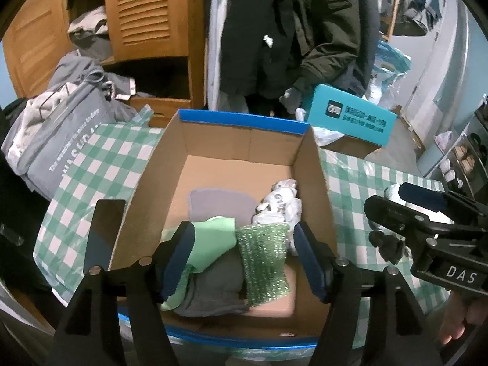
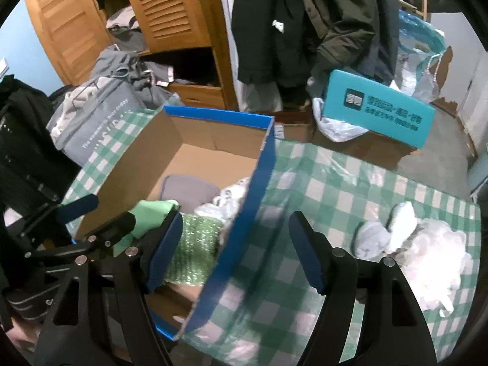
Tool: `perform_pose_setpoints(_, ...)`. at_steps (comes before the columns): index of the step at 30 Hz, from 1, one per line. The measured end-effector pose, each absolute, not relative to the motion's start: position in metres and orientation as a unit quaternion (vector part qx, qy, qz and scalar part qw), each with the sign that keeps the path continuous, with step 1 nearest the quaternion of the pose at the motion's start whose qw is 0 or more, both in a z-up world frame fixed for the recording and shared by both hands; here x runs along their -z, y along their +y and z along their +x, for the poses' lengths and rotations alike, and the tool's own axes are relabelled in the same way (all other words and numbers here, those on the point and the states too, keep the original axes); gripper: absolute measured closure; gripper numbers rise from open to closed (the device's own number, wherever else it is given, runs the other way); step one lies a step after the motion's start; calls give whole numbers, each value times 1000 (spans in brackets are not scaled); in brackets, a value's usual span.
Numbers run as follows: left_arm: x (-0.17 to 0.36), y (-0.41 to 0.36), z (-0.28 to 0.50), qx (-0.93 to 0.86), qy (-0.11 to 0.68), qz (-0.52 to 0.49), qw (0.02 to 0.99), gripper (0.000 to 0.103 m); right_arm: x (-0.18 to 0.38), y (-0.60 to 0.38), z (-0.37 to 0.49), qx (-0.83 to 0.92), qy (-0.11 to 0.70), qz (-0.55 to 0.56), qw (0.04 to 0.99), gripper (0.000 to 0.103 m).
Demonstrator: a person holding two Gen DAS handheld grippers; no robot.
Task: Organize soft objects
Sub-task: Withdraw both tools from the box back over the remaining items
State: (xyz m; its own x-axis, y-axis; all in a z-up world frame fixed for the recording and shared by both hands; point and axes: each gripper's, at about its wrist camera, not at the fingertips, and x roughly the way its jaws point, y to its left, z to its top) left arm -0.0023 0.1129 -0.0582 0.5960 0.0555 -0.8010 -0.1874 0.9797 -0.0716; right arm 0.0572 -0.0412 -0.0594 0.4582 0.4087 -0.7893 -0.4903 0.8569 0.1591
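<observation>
Left tongs [image 1: 244, 250] wide above green sponge [image 1: 263, 259] in box [image 1: 308, 164], seemingly untouched; right tongs [image 2: 236, 245] wide, astride box wall.

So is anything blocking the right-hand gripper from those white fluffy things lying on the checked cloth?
Nothing visible does. The white fluffy soft items lie uncovered on the green-and-white checked tablecloth, right of the right gripper, whose open jaws straddle the blue-edged wall of the cardboard box.
</observation>
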Motion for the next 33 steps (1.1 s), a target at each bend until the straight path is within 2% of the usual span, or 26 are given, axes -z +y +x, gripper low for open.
perform_pose_setpoints(9, 56, 83, 5, -51, 446, -49, 892, 24, 60, -82, 58, -233, 453, -29, 860, 31)
perform_pose_setpoints(17, 54, 52, 12, -26, 451, -29, 892, 23, 66, -121, 61, -204, 462, -10, 863, 31)
perform_pose_setpoints(21, 54, 38, 14, -16, 454, -23, 891, 18, 67, -140, 60, -192, 463, 1, 865, 31)
perform_pose_setpoints(33, 56, 4, 22, 1, 461, 1, 888, 18, 69, -185, 58, -165, 465, 27, 870, 31)
